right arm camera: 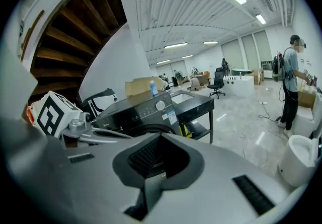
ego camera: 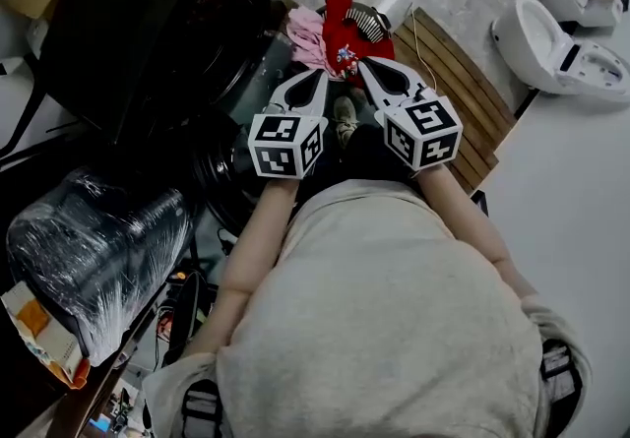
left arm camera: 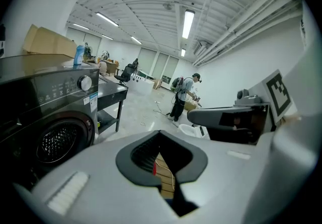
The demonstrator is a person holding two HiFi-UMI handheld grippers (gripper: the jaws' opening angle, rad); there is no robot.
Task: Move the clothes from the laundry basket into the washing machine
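Note:
A heap of clothes, one pink (ego camera: 307, 37) and one red (ego camera: 345, 37), lies on the floor just beyond my gripper tips; I cannot make out the basket under it. The dark washing machine (ego camera: 148, 23) stands to the left, its round door (left arm camera: 60, 140) facing me in the left gripper view and showing again as the washing machine (right arm camera: 143, 112) in the right gripper view. My left gripper (ego camera: 317, 84) and right gripper (ego camera: 368, 68) are held side by side, tips toward the clothes. Both are shut with nothing between the jaws. From their own cameras, the left gripper (left arm camera: 162, 135) and right gripper (right arm camera: 161, 138) show closed jaws.
A wooden slatted platform (ego camera: 458, 82) lies right of the clothes. A white toilet-like fixture (ego camera: 556, 42) stands at the far right. A wrapped bundle (ego camera: 94, 249) rests on the left. A person (right arm camera: 292, 84) stands far off across the hall.

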